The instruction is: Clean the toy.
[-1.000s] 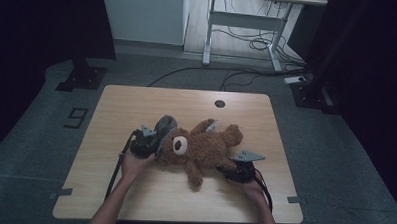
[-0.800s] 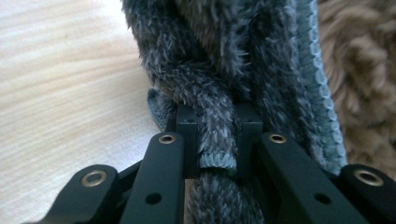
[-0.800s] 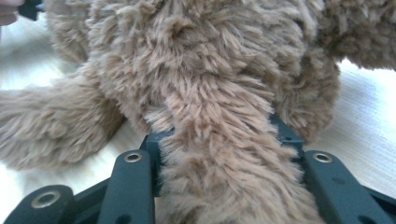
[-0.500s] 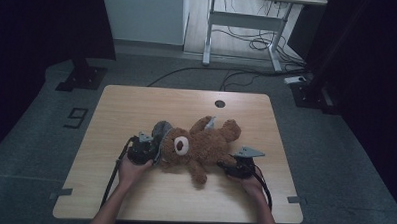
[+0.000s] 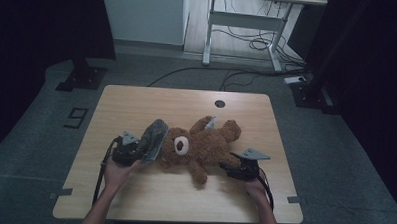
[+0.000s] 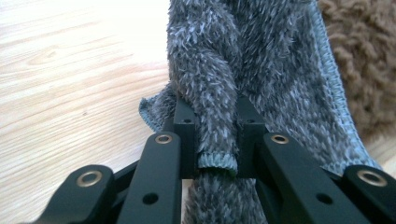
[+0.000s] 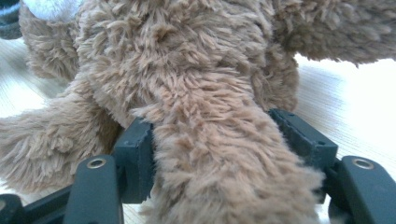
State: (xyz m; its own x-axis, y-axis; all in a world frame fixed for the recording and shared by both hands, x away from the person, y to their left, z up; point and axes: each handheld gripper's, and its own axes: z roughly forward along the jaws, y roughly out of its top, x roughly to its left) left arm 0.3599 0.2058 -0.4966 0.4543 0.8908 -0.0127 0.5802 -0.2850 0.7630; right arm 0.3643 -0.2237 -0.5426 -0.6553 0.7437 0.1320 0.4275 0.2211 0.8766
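Left hand-held gripper point(image 5: 135, 151) sits at the left of the tabletop point(image 5: 137, 100), clamped on a grey cloth point(image 5: 153, 139). In the left gripper view the jaws pinch a bunched fold of the cloth point(image 6: 210, 116) tight between both pads, with its stitched hem just below them. The cloth stands up from the grip and leans against the head of the teddy bear point(image 5: 205, 145).

The bear lies on its back mid-tabletop, head toward the left gripper, snout up, legs toward the right edge. A small grey tag point(image 5: 210, 122) shows at its far side.

Right hand-held gripper point(image 5: 237, 169) sits at the bear's near right. In the right gripper view one furry limb of the bear point(image 7: 210, 154) lies between the jaws; they have just been opening. Fur brushes both pads; I cannot tell whether they press.
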